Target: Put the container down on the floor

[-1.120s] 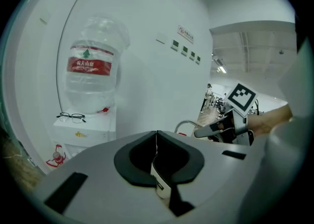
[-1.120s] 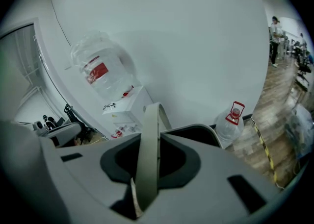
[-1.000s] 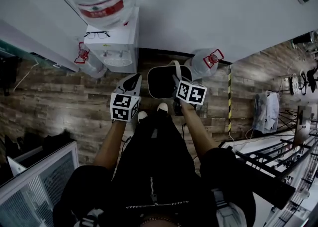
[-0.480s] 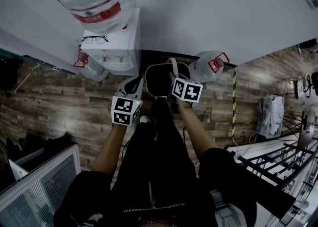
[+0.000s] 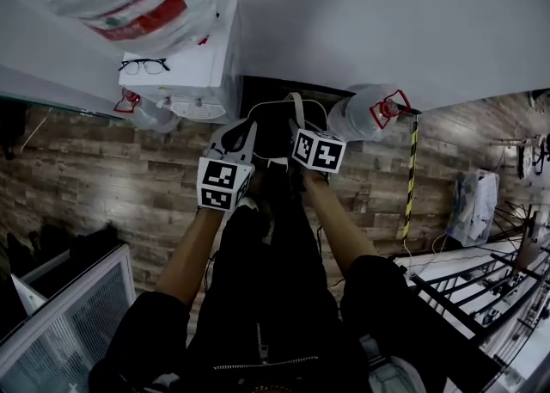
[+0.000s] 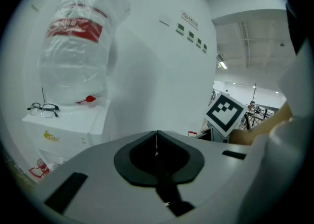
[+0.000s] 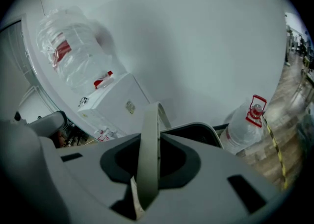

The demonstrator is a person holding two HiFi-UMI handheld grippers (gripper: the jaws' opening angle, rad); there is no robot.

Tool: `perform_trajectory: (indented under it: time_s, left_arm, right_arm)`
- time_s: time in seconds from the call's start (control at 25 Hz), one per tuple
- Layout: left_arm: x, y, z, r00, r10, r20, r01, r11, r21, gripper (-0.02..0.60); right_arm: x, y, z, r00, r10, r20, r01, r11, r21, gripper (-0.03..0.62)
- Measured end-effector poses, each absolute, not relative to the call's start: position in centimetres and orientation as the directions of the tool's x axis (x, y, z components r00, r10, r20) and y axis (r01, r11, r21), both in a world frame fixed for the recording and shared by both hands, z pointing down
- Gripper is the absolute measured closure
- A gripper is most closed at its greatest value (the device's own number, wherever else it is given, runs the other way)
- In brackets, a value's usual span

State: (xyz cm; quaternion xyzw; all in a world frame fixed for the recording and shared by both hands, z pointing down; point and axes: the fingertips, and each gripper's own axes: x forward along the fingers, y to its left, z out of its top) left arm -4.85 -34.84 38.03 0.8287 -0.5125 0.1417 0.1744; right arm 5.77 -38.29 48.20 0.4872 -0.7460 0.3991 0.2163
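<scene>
The right gripper (image 5: 296, 136) has its jaws clamped on the pale handle (image 7: 148, 152) of the dark container (image 5: 273, 132), which hangs below it at the foot of the wall (image 5: 387, 21), between the dispenser (image 5: 193, 73) and a bottle (image 5: 365, 114) lying on the floor (image 5: 103, 176). No view shows whether its base touches the floor. The left gripper (image 5: 243, 135) is just beside the container, jaws closed on nothing. The container looks like a stiff, open plastic bin, probably empty and light, so one gripper should carry it. The handle is a thin, smooth band; it will likely pivot and let the bin swing or tilt, and it may slide between the jaws. The top of its arch, where it is held, seems the best hold; the rim (image 7: 208, 129) would offer a firmer but awkward one.
</scene>
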Motion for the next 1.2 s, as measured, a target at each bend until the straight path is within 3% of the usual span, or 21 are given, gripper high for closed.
perform_trajectory:
  time_s: [1.2]
  left_arm:
    - [-5.9,-45.6,66.3,0.373,-0.842,0.391,-0.927,-0.358,0.114,0.566]
  right_arm:
    - [4.1,-54.0,77.2,-0.507,-0.534,0.677,-0.815,0.041,-0.578,0.503]
